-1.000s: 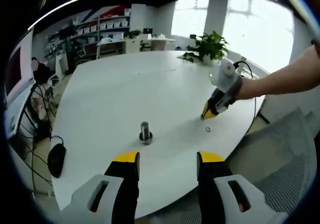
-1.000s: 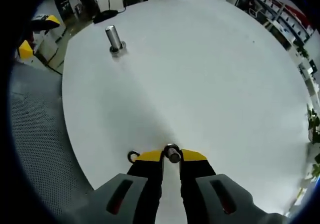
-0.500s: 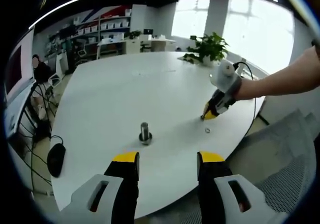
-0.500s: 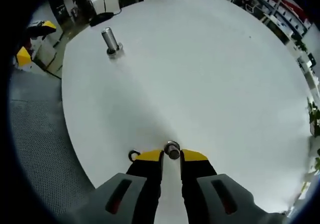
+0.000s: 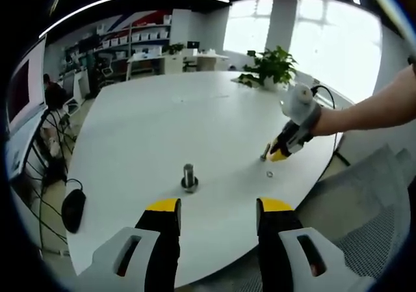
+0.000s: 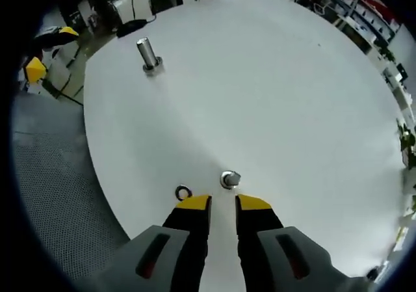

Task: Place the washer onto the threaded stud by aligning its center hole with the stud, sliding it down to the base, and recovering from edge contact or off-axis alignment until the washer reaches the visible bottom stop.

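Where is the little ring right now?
In the right gripper view the washer lies flat on the white table, just beyond the right gripper, left of a small nut.

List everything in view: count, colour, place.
table: 1, white, round, under everything
stud: 1, silver, upright on the table, far from the right gripper
washer: 1, silver ring, flat on the table beside the right gripper's tips
nut: 1, silver, on the table just ahead of the right gripper
mouse: 1, black, at the table edge
plant: 1, green, far side of the table
left gripper: 1, yellow tips, open
right gripper: 1, yellow tips, narrow gap, empty
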Available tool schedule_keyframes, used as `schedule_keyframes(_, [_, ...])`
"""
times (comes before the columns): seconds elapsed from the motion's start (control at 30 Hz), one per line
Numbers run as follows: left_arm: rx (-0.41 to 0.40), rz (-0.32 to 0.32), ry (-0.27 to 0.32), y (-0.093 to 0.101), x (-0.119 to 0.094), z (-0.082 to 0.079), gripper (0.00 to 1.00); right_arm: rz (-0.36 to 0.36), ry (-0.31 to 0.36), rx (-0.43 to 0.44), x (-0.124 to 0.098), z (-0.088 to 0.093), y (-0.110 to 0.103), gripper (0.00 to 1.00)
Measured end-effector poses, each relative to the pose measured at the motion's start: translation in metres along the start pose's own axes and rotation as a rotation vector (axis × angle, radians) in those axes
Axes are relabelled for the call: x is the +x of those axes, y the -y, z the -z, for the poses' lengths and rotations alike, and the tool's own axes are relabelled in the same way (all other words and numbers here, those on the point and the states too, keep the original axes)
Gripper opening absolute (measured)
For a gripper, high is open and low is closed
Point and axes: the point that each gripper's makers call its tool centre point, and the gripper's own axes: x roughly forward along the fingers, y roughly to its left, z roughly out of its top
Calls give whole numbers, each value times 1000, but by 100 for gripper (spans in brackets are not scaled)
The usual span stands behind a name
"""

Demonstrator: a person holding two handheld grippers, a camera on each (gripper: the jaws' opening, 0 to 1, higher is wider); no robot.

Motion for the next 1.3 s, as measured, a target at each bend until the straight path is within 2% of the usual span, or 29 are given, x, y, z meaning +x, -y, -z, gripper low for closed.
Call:
schedule_keyframes(0.1, [-1,1,0,0,0,0,45,-15,20,0,-1,-3,-9,17])
schedule_keyframes(0.53, [0,5,6,1,0,-1,45,-64,-3,-61,8,-2,-37,19])
schedule_keyframes(0.73, [-9,5,9,0,0,-1,46,-73,-16,-67,13,0,-40,20])
schedule_keyframes(0.97, [3,8,7,1,0,-2,46,-79,-52,-93,18,10,-46,19])
schedule_keyframes(1.07, [-1,5,9,0,0,-2,46,-75,-43,-99,19,9,-44,19])
schedule_keyframes(1.3, [4,4,8,1,0,-2,46,-59,-55,-162,19,9,-43,18])
